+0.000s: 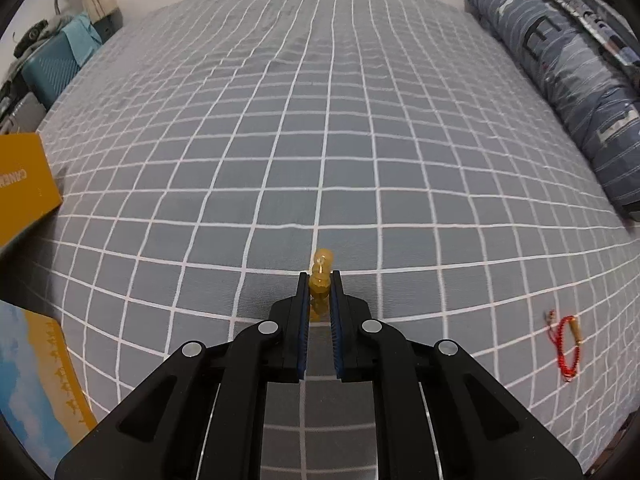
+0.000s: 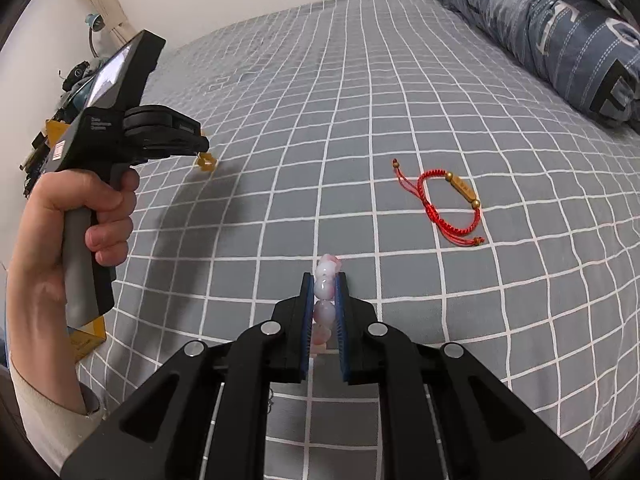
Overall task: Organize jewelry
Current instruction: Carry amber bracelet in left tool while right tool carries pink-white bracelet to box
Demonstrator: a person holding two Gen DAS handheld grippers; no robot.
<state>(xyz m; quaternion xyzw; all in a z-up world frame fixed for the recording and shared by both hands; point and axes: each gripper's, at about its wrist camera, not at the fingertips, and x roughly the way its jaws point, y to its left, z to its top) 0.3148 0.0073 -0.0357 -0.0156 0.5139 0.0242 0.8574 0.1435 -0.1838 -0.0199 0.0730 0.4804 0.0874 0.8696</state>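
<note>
Both hand-held grippers are loaded above a bed covered in a grey checked sheet. Our left gripper is clamped on an amber bead bracelet, whose top beads stand clear of the blue pads while the rest hangs down between them; seen from the right wrist view, this gripper is raised above the sheet in the left hand, the amber beads peeking out at its tip. Our right gripper is closed on a pink-and-white bead bracelet, again with beads rising above the tips and trailing back between the pads. A third piece — a red cord bracelet with a gold bar — lies flat on the sheet, well apart from both grippers, to the right. Yellow boxes sit at the left edge of the bed, and a folded blue quilt lies along the right; whether a box is the destination we cannot tell. We judge the step in hand to be carrying the two held bracelets to their places. To do it well, we keep each grip steady, since round beads can roll out from flat pads, move without swinging the hanging loops, and lower each bracelet until it rests before opening.
</note>
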